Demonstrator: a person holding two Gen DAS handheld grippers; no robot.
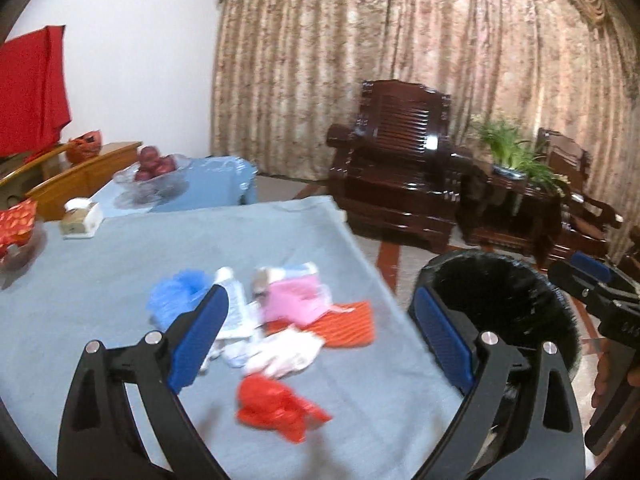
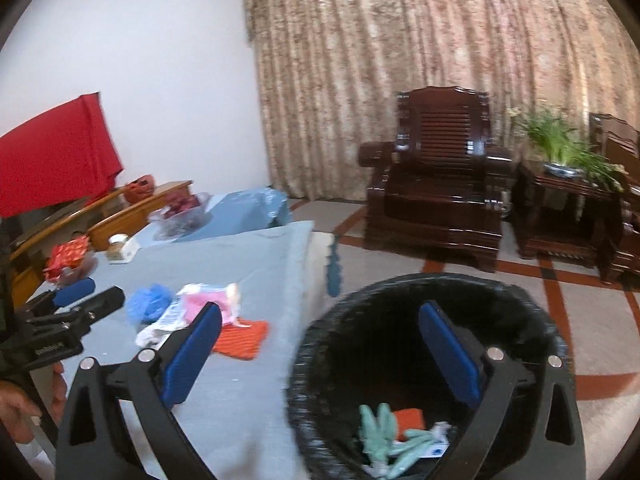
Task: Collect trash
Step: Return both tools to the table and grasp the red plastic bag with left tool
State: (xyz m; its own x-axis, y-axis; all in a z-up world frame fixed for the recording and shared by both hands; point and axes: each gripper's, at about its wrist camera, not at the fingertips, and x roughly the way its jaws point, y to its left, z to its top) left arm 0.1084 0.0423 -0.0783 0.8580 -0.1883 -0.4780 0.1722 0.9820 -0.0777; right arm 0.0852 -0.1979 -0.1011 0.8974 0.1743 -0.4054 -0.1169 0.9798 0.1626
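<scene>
Trash lies in a heap on the blue table (image 1: 100,320): a red plastic bag (image 1: 280,404), an orange ribbed wrapper (image 1: 348,324), a pink packet (image 1: 294,300), a blue crumpled bag (image 1: 176,300) and white wrappers (image 1: 284,354). My left gripper (image 1: 320,332) is open and empty above the heap. A black-lined trash bin (image 2: 424,336) stands right of the table and holds green, orange and white scraps (image 2: 396,436). My right gripper (image 2: 320,344) is open and empty over the bin's rim; it also shows in the left wrist view (image 1: 588,272).
A glass bowl of red fruit (image 1: 154,168), a tissue box (image 1: 80,220) and a red packet (image 1: 16,224) sit at the table's far side. A dark wooden armchair (image 1: 396,164), a side table with a plant (image 1: 516,168) and curtains stand beyond.
</scene>
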